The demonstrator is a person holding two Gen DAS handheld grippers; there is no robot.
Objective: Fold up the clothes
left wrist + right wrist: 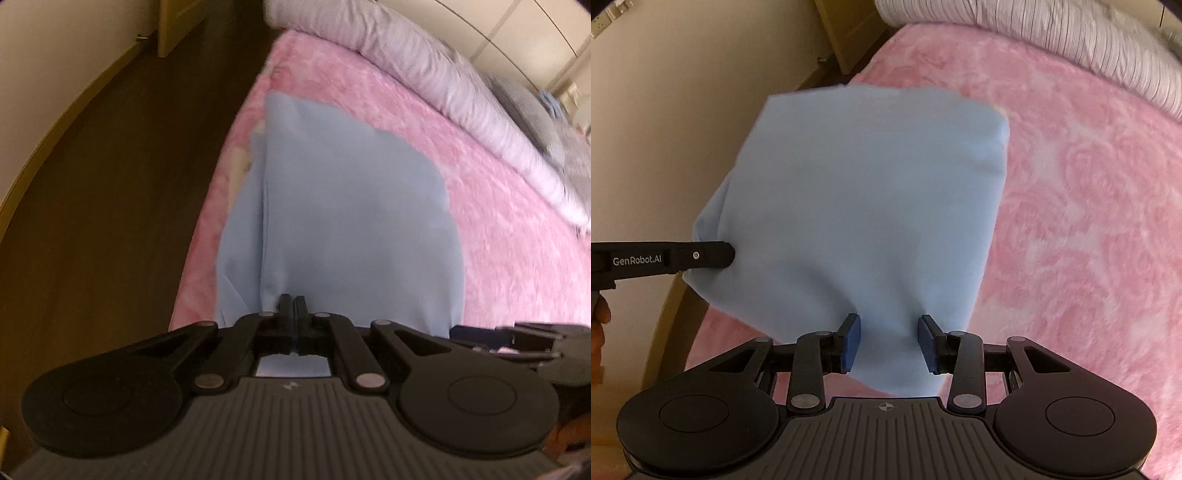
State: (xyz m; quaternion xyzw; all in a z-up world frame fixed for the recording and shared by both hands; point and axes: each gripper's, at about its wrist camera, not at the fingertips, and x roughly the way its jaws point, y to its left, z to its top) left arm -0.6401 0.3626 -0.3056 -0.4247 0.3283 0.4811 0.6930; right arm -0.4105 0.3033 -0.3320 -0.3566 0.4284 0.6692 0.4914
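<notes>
A light blue cloth [332, 203] is folded into a rough rectangle over the left edge of a bed with a fluffy pink blanket [480, 184]. My left gripper [293, 301] is shut on the cloth's near edge, beside a long crease. In the right wrist view the same cloth [868, 184] hangs lifted and bunches between the blue pads [851, 339] of my right gripper [890, 332], which grips a thick bundle of its near edge. The left gripper [727, 254] comes in from the left and pinches the cloth's left corner.
A striped white duvet [424, 62] lies bunched along the far side of the bed. Dark floor [129, 184] runs along the bed's left edge, bounded by a beige wall [665, 129] and a wooden cabinet [177, 26]. A person's hand [598, 321] holds the left gripper.
</notes>
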